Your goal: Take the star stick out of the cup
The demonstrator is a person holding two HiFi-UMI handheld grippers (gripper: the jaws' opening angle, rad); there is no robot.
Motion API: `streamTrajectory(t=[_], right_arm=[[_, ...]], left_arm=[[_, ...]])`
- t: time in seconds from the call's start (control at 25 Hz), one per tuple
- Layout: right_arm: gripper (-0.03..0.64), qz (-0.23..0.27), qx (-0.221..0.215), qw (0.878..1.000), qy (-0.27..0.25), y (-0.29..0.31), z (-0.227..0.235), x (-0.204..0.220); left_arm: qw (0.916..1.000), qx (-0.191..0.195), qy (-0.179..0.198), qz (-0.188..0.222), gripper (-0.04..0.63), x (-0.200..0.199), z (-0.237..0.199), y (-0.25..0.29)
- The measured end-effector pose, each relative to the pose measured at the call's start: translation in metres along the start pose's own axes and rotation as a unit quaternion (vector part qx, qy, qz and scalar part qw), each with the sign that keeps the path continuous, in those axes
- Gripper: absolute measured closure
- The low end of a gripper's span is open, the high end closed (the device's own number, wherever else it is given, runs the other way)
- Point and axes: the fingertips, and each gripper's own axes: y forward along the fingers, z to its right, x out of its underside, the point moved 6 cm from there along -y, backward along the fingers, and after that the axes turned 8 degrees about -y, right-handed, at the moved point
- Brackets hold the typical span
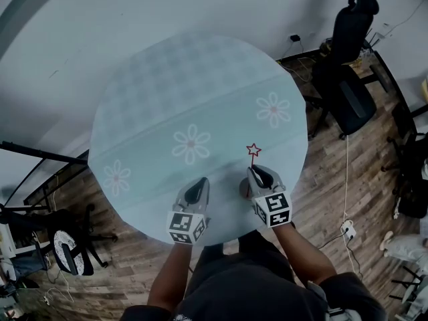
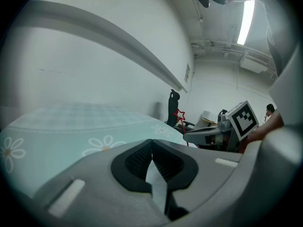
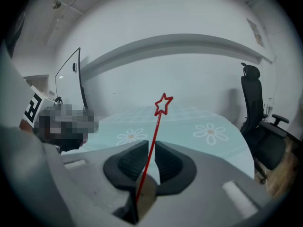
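Presently, the stick [image 3: 156, 126] stands between the right fingers [image 3: 130, 162], narrowly apart, unpinched. Left fingers [image 2: 137, 160] clenched, empty. Next move, by judgement: pinch, lift straight.

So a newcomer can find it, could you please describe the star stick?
On the round flowered table, find the right gripper at the near edge. The star stick rises between its jaws: a thin red rod topped with a star outline, the table's only red thing.
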Motion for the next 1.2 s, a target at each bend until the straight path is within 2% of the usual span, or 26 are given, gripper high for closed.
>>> streamTrajectory(t=[0.52, 0.8, 0.96, 1.2], right_arm=[[0.598, 0.019, 0.004, 1.0, -0.003, -0.011, -0.008, -0.006], [0.598, 0.059, 0.017, 0.998, -0.013, -0.026, -0.016, -0.03], [0.598, 0.092, 0.023, 0.995, -0.024, -0.043, -0.019, -0.054], [0.598, 0.154, 0.026, 0.987, -0.043, -0.067, -0.029, -0.1]], left_arm=[[1.0, 0.006, 0.004, 0.001, 0.589, 0.0, 0.01, -0.012], [0.9998, 0.017, 0.007, 0.01, 0.589, -0.008, 0.019, -0.021], [0.9992, 0.022, 0.011, 0.033, 0.589, -0.028, 0.028, -0.028], [0.995, 0.028, 0.021, 0.094, 0.589, -0.075, 0.036, -0.042]])
